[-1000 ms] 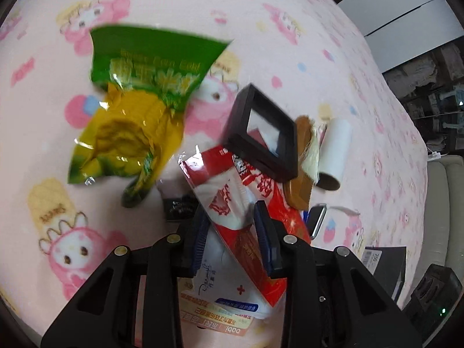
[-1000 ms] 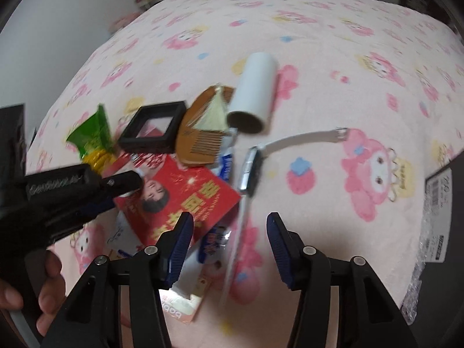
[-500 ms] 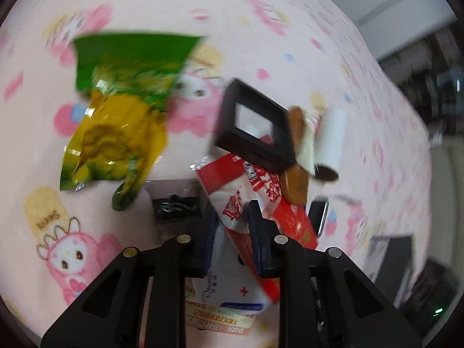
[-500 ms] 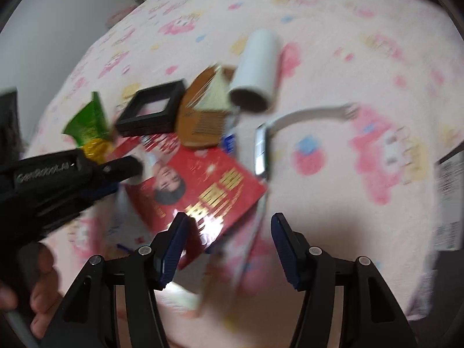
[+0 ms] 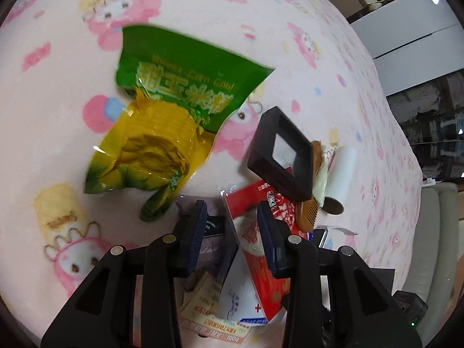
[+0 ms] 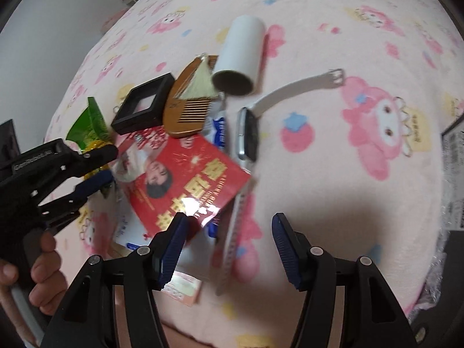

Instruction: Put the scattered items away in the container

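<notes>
Red foil packet (image 6: 185, 185) lies flat in the middle of the pile on the pink printed blanket (image 6: 362, 43), overlapping a white sachet (image 5: 243, 298) and thin cards beneath. Left gripper (image 5: 232, 226) is spread, its blue pads straddling the packet's upper edge; whether the pads touch is not clear. Right gripper (image 6: 229, 246) is spread wide, nothing held, hovering above the packet's near corner and the watch strap.

Risks, judged: glossy foil is slick and thin, so a pinch on one edge could slip or drag the sachet and cards along. The black square frame (image 5: 282, 165) rests partly on the packet, leaning against the wooden comb (image 6: 188, 104); lifting the packet could tip both. Soft blanket gives, so flat items may be pushed in instead of scooped.

Green-yellow snack bag (image 5: 165, 127) is crinkled, puffy film, well left of the frame. White tube (image 6: 240, 58) is a smooth cylinder with an open end, likely to roll. Smartwatch (image 6: 248, 136) has a rigid shiny case and a limp pale strap. No container is clearly identified; dark boxes at frame edges cannot be confirmed.
</notes>
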Tool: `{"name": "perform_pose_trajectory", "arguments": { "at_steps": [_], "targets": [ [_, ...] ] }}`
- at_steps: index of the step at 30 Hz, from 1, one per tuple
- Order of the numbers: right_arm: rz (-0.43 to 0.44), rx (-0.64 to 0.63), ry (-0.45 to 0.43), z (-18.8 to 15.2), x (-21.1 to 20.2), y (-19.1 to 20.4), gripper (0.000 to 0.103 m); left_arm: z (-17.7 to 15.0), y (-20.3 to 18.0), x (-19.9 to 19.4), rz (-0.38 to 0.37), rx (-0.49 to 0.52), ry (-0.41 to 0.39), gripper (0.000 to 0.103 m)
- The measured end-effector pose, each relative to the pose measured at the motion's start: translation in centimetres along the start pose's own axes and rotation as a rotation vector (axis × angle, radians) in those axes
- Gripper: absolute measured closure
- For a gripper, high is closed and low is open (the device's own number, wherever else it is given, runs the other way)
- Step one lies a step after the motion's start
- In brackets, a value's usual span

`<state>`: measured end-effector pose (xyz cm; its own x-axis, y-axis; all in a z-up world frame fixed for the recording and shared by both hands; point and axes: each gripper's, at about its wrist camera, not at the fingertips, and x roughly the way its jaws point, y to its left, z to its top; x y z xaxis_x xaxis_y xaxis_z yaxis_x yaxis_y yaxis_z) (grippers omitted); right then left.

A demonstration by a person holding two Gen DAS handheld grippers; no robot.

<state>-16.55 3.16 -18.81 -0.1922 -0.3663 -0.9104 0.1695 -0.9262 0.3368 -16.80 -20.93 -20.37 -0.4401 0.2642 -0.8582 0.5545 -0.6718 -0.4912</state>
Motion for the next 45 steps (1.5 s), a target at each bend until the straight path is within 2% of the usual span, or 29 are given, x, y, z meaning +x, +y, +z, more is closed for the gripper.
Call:
{"name": "perform_pose_trajectory", "arguments": {
  "at_steps": [2,3,6,10,17,19,25,28,33,37,42,45],
  "targets": [
    [-0.003,-0.01,0.001,0.2,0.1,0.1,0.043,0.1,-0.3,0.5,0.001,0.012,0.01,0.072],
    [-0.005,-0.014,0.0,0.3,0.2,0.1,0.042,0.1,-0.6,0.4,0.008,0.033,0.005,0.081],
    [-0.033,-0.031,-0.019,0.3,0.5,0.6,0.042,0.1,-1.5,-0.4,0.022,0.101,-0.022,0.087],
    [-0.093,-0.04,-0.064,0.0,-0.2,0.8,0.042,-1.4,-2.8,-0.3,0.015,0.16,0.01,0.088],
    [-0.165,0.059,-0.101,-0.2,-1.4,-1.2,0.042,-4.3,-5.2,0.2,-0.004,0.256,0.082,0.086],
    [-0.166,0.077,-0.103,-0.5,-1.8,-1.8,0.042,-4.3,-5.3,0.1,0.0,0.258,0.073,0.08],
    [-0.186,0.11,-0.102,-2.0,-3.3,-4.2,0.042,-3.7,-5.0,-0.4,0.024,0.24,0.018,0.08],
    [-0.165,0.107,-0.061,-2.8,-2.8,-4.8,0.042,-3.4,-4.8,-0.6,0.036,0.232,-0.009,0.078],
    [-0.137,0.059,-0.056,-3.1,-2.4,-3.6,0.042,-2.9,-4.6,-1.0,0.056,0.217,-0.055,0.078],
    [-0.097,0.055,-0.045,-3.2,-2.6,-3.3,0.042,-2.7,-4.6,0.3,0.038,0.238,0.012,0.078],
    [-0.056,0.06,-0.037,-4.1,-2.9,-4.0,0.042,-3.4,-5.5,0.6,0.064,0.303,0.048,0.078],
    [-0.048,0.064,-0.05,-4.3,-3.2,-4.4,0.042,-4.2,-6.1,0.9,0.013,0.334,0.102,0.078]
  ]
}}
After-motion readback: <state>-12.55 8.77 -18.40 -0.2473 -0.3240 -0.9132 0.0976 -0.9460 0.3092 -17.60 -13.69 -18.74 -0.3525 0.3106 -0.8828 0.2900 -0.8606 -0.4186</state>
